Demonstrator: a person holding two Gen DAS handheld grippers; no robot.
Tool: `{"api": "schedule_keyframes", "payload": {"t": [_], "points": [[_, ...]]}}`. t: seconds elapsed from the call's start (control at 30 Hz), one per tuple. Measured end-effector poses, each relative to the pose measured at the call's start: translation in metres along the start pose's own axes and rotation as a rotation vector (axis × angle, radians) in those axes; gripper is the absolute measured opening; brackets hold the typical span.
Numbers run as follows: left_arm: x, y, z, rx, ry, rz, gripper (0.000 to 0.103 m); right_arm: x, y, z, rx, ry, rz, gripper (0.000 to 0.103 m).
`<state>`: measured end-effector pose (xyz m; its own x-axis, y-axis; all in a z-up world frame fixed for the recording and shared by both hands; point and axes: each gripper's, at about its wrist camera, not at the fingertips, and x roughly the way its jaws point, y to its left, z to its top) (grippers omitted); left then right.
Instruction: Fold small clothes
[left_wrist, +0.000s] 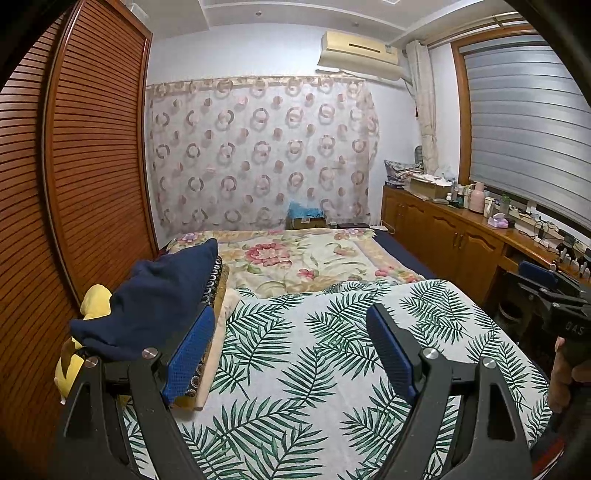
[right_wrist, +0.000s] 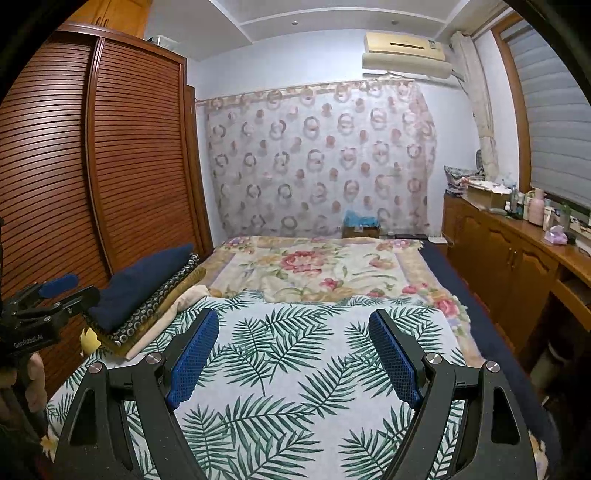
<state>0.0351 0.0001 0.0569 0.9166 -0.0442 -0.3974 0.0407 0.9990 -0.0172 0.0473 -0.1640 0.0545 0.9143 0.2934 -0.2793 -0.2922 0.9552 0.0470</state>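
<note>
A stack of folded clothes lies at the bed's left edge: a navy garment (left_wrist: 162, 299) (right_wrist: 140, 284) on top, a dark ring-patterned piece (right_wrist: 159, 306) under it, then tan and cream layers (right_wrist: 166, 317). Something yellow (left_wrist: 96, 299) pokes out beside the stack. My left gripper (left_wrist: 291, 347) is open over the palm-leaf sheet (left_wrist: 314, 350), its left pad (left_wrist: 190, 354) right beside the stack. The right gripper (right_wrist: 295, 354) is open too, above the same sheet (right_wrist: 295, 369), with nothing between its pads. Each gripper shows at the other view's edge, the left one (right_wrist: 55, 295) and the right one (left_wrist: 554, 291).
A floral blanket (left_wrist: 295, 258) covers the far half of the bed. A slatted wooden wardrobe (left_wrist: 74, 166) stands close along the left. On the right runs a wooden cabinet (left_wrist: 443, 236) with bottles and boxes on top. A hand (left_wrist: 565, 373) holds the right gripper.
</note>
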Motion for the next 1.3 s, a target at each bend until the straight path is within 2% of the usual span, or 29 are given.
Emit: {"api": "schedule_keyframes", "payload": {"t": [0.67,1.3], "points": [[-0.002,-0.002,0.000,0.000,-0.006,0.001,0.084,-0.007,-0.023,0.003,-0.002,0.006,0.004,0.085],[-0.001,0.000,-0.001,0.001,-0.005,0.001,0.084,-0.009,-0.025,0.001,-0.006,0.006,0.011,0.085]]}}
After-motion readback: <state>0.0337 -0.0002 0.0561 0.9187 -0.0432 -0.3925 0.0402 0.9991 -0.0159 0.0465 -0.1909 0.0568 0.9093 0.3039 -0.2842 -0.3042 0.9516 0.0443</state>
